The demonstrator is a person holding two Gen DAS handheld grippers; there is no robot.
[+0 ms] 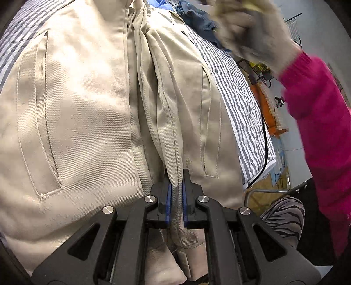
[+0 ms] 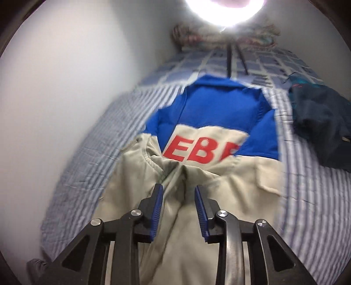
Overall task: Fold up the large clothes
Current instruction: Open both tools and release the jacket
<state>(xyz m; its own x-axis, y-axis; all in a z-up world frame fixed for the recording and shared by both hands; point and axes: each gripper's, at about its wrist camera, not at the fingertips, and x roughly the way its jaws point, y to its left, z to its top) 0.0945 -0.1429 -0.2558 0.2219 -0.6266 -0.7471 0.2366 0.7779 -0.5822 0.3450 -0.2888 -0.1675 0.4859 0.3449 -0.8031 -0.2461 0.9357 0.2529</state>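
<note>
A beige and blue jacket (image 2: 219,179) with red letters lies spread on a striped bed (image 2: 92,136). In the left wrist view its beige lower part (image 1: 87,109) with two welt pockets fills the frame. My left gripper (image 1: 176,175) is shut on a ridge of the jacket's front edge. My right gripper (image 2: 178,189) is open above the beige fabric, with a raised fold between its fingers. The right-hand view is blurred by motion.
A dark blue garment (image 2: 318,122) lies on the bed at the right; it also shows in the left wrist view (image 1: 197,19). A white wall (image 2: 65,76) runs along the bed's left side. A gloved hand and pink sleeve (image 1: 318,109) are at the right.
</note>
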